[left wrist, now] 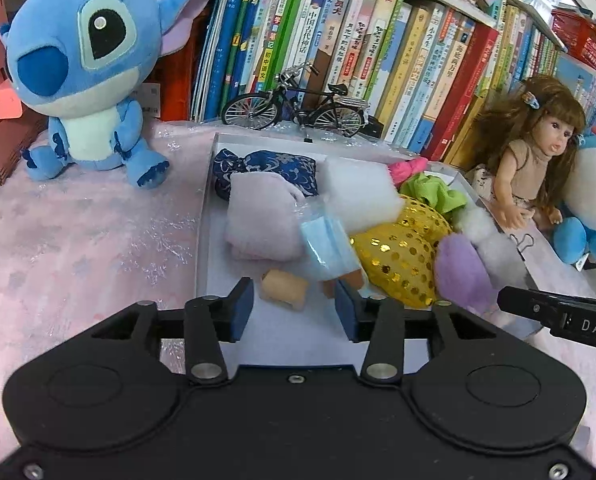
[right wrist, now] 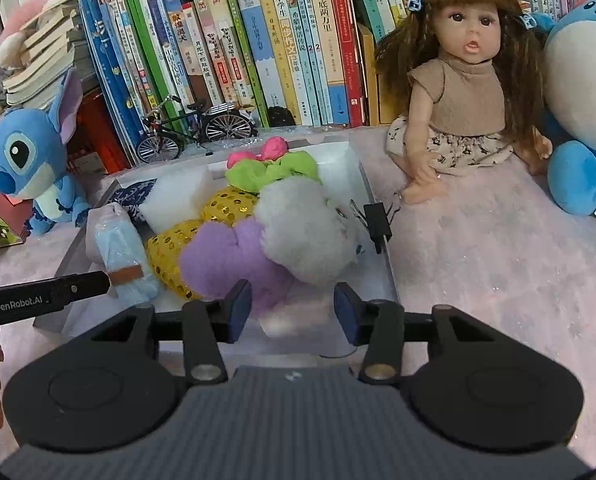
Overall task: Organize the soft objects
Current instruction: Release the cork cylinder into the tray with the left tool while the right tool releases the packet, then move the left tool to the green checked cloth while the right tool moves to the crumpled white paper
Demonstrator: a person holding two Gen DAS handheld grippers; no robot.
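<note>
We see a white tray (left wrist: pixel 207 216) on the pink-covered surface (left wrist: pixel 77 240), w/ its far edge toward the row of books (left wrist: pixel 378 52) at the back edge of the surface. The soft things are piled inside it. At the tray's far left corner lies a navy patterned pouch (left wrist: pixel 269 164), long axis running along the far edge. Just in front of it sits a pale pink cushion (left wrist: pixel 261 220), and a white foam block (left wrist: pixel 358 196) is beside that, nearer the tray's middle. A bagged blue face mask (left wrist: pixel 328 244) leans over the cushion's right side, long axis tilted from the far edge down toward the near edge. A small beige roll (left wrist: pixel 283 290) lies at the near edge, long axis roughly across the tray. The gold sequin pouch (left wrist: pixel 402 256) fills the middle; a purple plush (right wrist: pixel 233 256) and a grey-white fluffy pom (right wrist: pixel 306 228) sit toward the tray's right edge, touching each other. Green and pink cloth pieces (right wrist: pixel 273 164) are at the far right corner.

Left hand-held gripper (left wrist: pixel 293 308) is released: jaws apart over the near edge, beige roll just beyond the fingertips, nothing between the pads. Right hand-held gripper (right wrist: pixel 293 308) is also released, jaws apart, w/ the purple plush's near end just ahead, pads not pressing it.

A binder clip (right wrist: pixel 380 220) is clipped on the tray's right edge.
</note>
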